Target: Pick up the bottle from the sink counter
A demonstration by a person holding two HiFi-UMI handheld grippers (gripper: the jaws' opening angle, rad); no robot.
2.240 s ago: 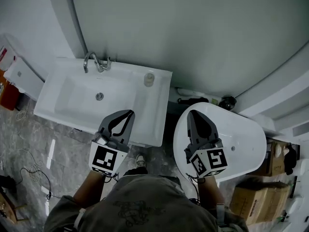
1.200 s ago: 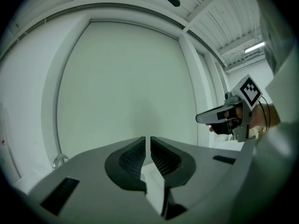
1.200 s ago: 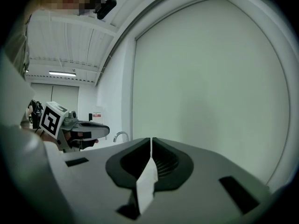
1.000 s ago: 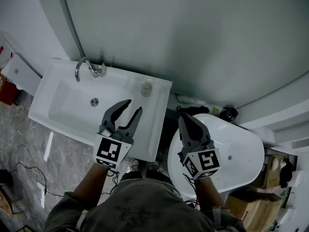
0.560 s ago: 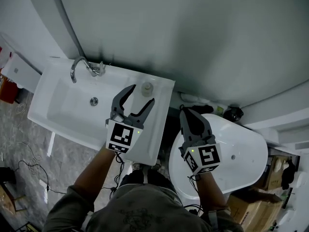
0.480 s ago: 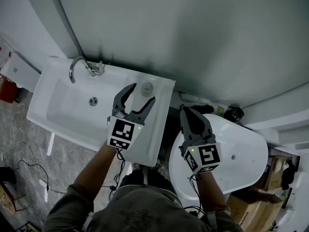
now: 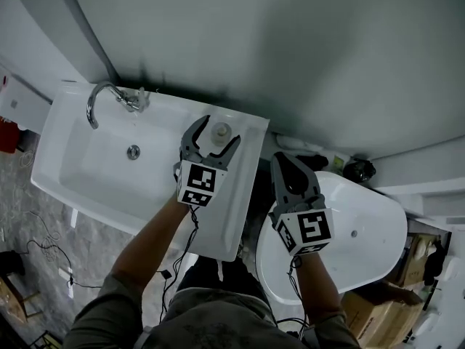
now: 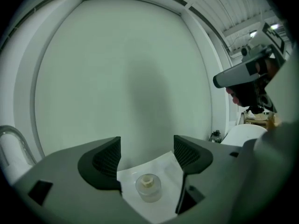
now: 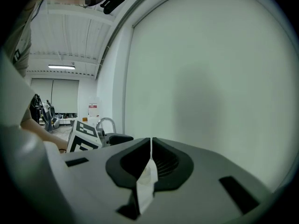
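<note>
A small clear bottle [image 7: 220, 131] with a pale cap stands at the back right corner of the white sink counter [image 7: 232, 209]. My left gripper [image 7: 217, 130] reaches over the counter, and its jaws have just been opening. They stand wide on either side of the bottle without touching it. In the left gripper view the bottle [image 8: 148, 187] sits low between the dark fingers [image 8: 105, 160], behind the fingertips of the left gripper [image 8: 147, 148]. My right gripper [image 7: 285, 163] is shut and empty, above the gap between the counter and a white tub. Its jaws meet in the right gripper view [image 9: 151, 143].
A chrome faucet [image 7: 109, 97] and a basin with a drain [image 7: 133, 151] lie left of the bottle. A white oval tub [image 7: 363, 231] stands to the right, with a dark object [image 7: 357, 170] behind it. A curved grey wall [image 7: 290, 49] rises just behind the counter. Cables [image 7: 36, 246] lie on the floor.
My left gripper has moved forward over the counter and opened wide, so the bottle now sits between its jaws. My right gripper has moved forward a little and stayed shut.
</note>
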